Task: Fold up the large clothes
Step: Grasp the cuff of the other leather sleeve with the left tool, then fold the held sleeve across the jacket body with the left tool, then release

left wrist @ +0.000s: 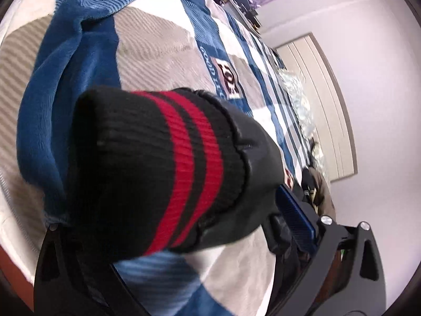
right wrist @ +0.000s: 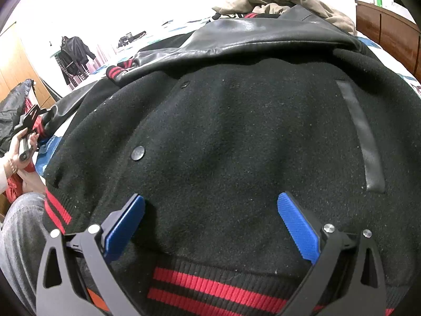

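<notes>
My right claw [right wrist: 210, 221] stands wide open, both blue pads [right wrist: 297, 229] resting on the black wool varsity jacket with leather sleeves [right wrist: 236, 131], which lies spread over the blue and grey patchwork bedspread [left wrist: 158, 44]. My left claw [left wrist: 184, 205] clamps the jacket's black knit cuff with two red stripes [left wrist: 158, 171]; the cuff hides its left pad.

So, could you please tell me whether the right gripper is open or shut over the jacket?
Open. In the right wrist view the right gripper has its blue pads spread wide apart, with bare black jacket cloth between them.
</notes>
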Demonstrator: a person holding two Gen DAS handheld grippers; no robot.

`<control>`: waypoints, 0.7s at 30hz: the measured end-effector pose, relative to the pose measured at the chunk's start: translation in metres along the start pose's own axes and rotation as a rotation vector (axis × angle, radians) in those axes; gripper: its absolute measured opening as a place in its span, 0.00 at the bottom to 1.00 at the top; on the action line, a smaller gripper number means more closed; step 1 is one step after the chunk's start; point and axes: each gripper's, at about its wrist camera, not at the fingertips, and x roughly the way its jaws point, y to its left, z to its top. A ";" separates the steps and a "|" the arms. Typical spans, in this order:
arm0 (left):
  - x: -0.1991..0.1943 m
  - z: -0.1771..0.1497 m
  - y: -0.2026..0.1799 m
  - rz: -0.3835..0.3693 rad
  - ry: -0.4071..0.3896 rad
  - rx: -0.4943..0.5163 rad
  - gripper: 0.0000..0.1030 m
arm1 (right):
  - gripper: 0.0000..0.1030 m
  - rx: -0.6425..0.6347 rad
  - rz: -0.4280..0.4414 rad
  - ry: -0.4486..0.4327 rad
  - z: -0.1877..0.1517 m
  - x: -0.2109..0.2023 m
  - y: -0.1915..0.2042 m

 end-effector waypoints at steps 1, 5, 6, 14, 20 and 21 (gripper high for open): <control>0.002 0.002 0.000 0.005 -0.021 -0.011 0.94 | 0.96 -0.002 -0.001 -0.001 0.000 0.000 0.000; 0.004 0.007 -0.002 0.037 -0.063 0.009 0.60 | 0.96 -0.002 -0.001 -0.005 -0.001 0.000 0.001; 0.004 0.008 -0.003 0.050 -0.066 0.022 0.48 | 0.96 -0.003 -0.001 -0.005 -0.001 0.000 0.001; -0.016 0.020 -0.036 0.063 -0.063 0.172 0.25 | 0.96 -0.001 0.000 -0.004 -0.002 -0.001 0.002; -0.051 0.017 -0.121 0.012 -0.107 0.359 0.24 | 0.96 0.002 0.009 0.001 -0.001 -0.003 0.002; -0.057 0.015 -0.139 -0.004 -0.110 0.390 0.24 | 0.96 0.001 0.008 0.001 -0.001 -0.003 0.001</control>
